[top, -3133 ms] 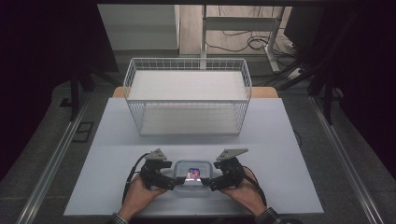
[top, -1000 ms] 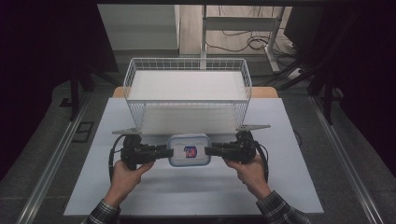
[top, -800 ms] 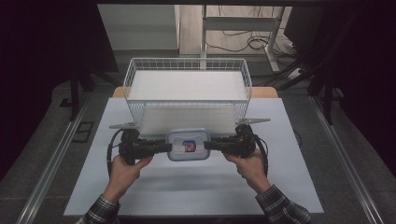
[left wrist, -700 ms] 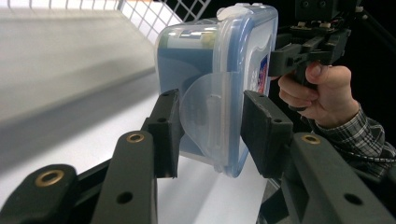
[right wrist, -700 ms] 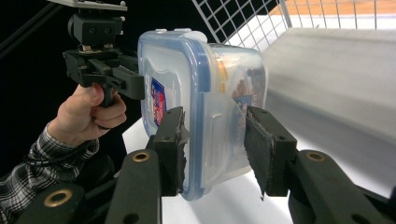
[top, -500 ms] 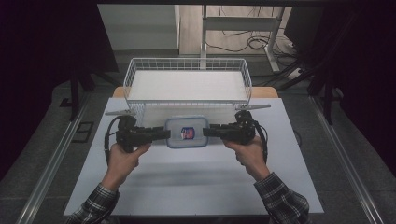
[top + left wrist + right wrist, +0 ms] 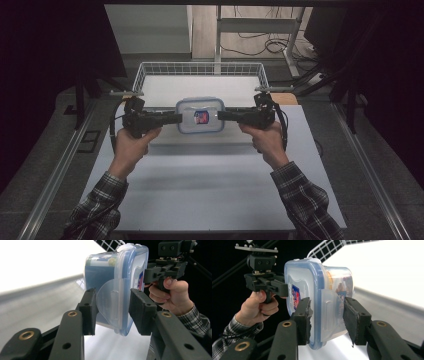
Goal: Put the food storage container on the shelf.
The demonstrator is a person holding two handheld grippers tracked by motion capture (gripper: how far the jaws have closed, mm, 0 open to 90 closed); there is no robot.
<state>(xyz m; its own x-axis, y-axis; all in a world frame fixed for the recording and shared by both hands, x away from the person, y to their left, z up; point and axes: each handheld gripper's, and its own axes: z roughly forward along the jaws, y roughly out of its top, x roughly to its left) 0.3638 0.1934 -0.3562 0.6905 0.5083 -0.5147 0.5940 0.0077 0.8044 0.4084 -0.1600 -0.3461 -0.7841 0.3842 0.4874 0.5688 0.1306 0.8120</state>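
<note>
A clear plastic food container [image 7: 200, 115] with a blue-rimmed lid and a small label hangs in the air between both grippers, at the near wall of the white wire basket [image 7: 145, 70]. My left gripper [image 7: 177, 118] clamps its left end and my right gripper [image 7: 222, 116] its right end. In the left gripper view the jaws [image 7: 112, 305] press on the container [image 7: 110, 272] either side of its clear latch flap. The right gripper view shows my right gripper [image 7: 327, 315] holding the container [image 7: 312, 282] the same way, lid side left.
The white table [image 7: 210, 185] spreads below and in front of the lifted container. The wire basket stands at the table's far edge, with a white bottom. Dark floor, metal rails and cables surround the table.
Both grippers have lifted the container off the near part of the table and carried it forward and up, to the basket's near wall.
</note>
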